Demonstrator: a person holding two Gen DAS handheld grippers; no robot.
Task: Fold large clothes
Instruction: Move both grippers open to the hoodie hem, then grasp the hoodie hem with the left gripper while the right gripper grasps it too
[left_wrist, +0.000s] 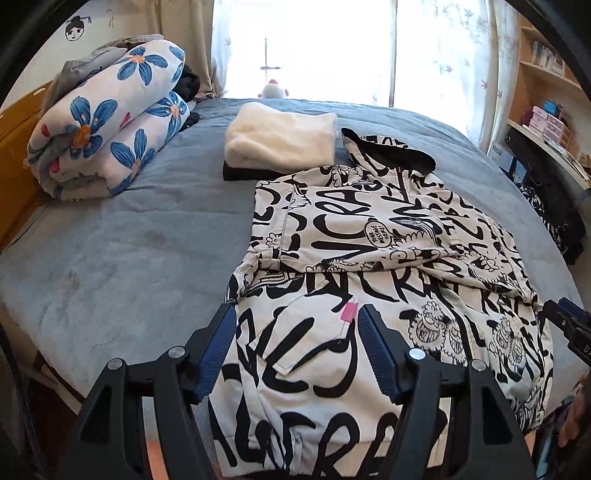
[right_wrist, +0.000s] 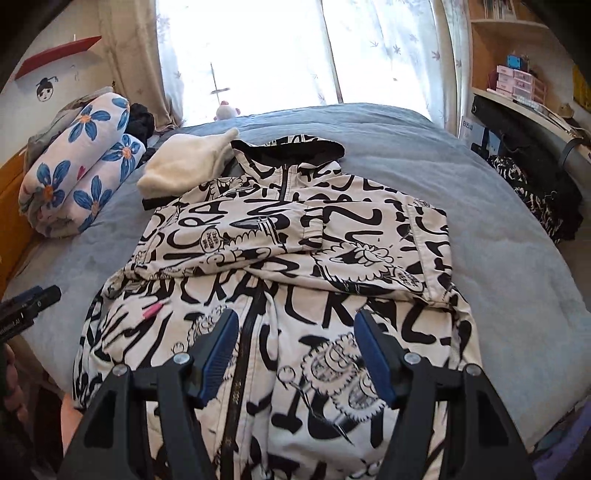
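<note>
Black-and-white graffiti-print hooded jacket (right_wrist: 295, 258) is spread on the blue bed (right_wrist: 498, 221), sleeves already folded across the chest. Left claw (left_wrist: 297, 349) and right claw (right_wrist: 293, 352) are held apart above the hem, probably so it can be gripped.

Blown-out window (left_wrist: 325, 48) backlight, perhaps softened fisheye edges

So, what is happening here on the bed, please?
A person is folding a black-and-white graffiti-print hooded jacket on a blue-grey bed, holding a gripper in each hand. Both sleeves already lie folded across the chest. The left gripper and the right gripper are both open above the jacket's lower part, gripping nothing. A folded white fleece lies beside the hood.
</note>
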